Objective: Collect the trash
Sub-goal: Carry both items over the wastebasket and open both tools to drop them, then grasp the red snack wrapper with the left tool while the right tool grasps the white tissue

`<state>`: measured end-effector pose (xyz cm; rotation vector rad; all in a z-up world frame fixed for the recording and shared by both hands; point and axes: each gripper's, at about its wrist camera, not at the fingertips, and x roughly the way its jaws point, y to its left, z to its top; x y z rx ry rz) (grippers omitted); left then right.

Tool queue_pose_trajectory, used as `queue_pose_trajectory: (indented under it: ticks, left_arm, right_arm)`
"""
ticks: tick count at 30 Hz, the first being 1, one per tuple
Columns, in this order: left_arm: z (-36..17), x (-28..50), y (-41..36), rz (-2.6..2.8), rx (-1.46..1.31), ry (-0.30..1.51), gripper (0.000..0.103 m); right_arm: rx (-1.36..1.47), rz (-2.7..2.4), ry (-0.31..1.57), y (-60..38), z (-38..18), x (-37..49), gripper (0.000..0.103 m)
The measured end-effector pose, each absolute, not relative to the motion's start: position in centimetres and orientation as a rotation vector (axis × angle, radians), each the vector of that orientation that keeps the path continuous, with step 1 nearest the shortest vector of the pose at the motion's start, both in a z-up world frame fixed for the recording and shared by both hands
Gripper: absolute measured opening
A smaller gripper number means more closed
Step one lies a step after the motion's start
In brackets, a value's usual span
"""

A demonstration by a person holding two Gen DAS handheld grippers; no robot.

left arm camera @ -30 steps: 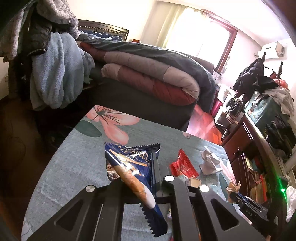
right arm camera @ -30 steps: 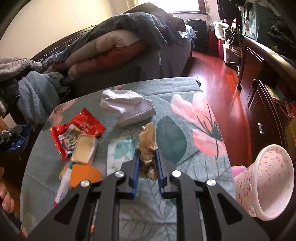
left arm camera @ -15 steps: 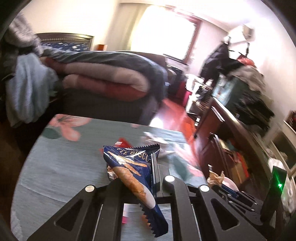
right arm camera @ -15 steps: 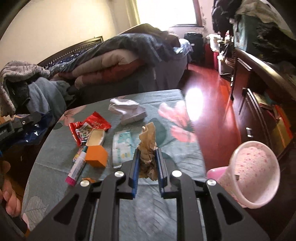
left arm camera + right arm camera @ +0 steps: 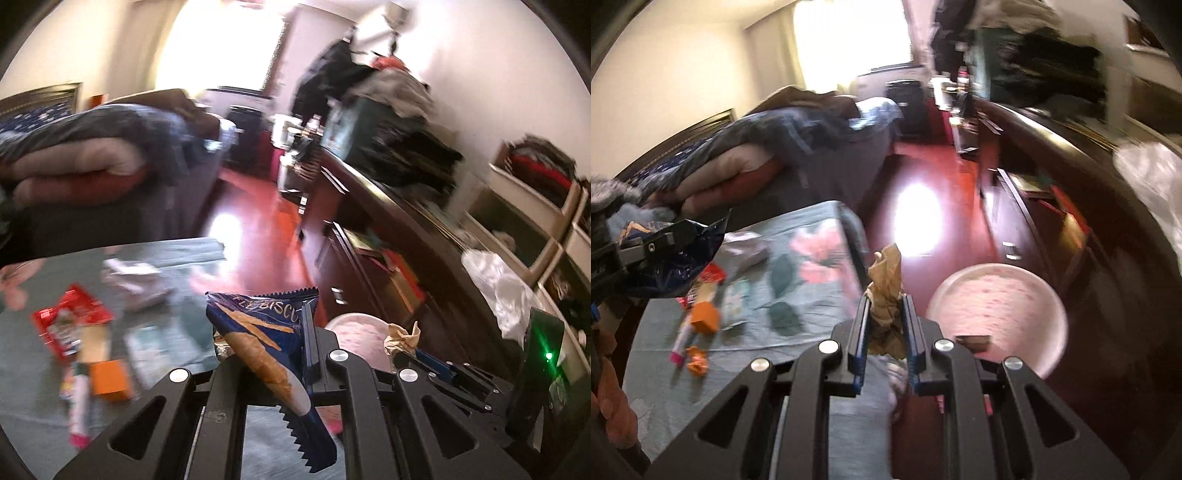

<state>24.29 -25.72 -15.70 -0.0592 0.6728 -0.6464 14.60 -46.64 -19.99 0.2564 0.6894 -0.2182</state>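
Carrying step: my left claw [image 5: 291, 328] grips biscuit wrapper [image 5: 258, 332], right claw [image 5: 884, 314] grips crumpled brown paper [image 5: 886, 280]. Next I need both over pink bin [image 5: 997, 314], then release.

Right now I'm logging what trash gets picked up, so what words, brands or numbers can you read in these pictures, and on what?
"LE BISCU": white capitals, cut off at both ends, on the blue snack wrapper clamped in the left gripper.
Red wrapper on the table: print too blurred to read.
Pale packet on the table: print too blurred to read.
Crumpled brown paper in the right gripper: no text visible.
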Motion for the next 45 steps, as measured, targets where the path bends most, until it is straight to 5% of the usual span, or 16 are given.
queue_pose_trajectory:
  ticks: [20,22,24,29,38,45]
  left_arm:
    - [-23.4,28.1,-45.2,-0.889,0.071,0.858,0.011]
    - [-23.9,28.6,-45.9,-0.911,0.067,0.872,0.022]
    - [-24.3,29.2,-46.1,-0.925,0.034,0.873,0.047]
    - [-24.2,30.0,-46.2,-0.916,0.003,0.848,0.064]
    - [-23.0,30.5,-44.1,-0.860,-0.023,0.826,0.068]
    - [-21.4,29.8,-39.5,-0.716,0.018,0.768,0.082]
  right_arm:
    - [0.371,-0.394,0.751,-59.3,-27.1,15.8,0.023]
    - [0.367,-0.397,0.754,-59.6,-27.8,16.3,0.025]
    - [0.357,-0.403,0.753,-59.8,-28.2,16.6,0.029]
    - [0.354,-0.404,0.766,-60.4,-29.3,17.3,0.037]
    - [0.342,-0.401,0.766,-59.8,-29.2,17.4,0.049]
    - [0.336,-0.344,0.744,-56.6,-26.9,16.9,0.062]
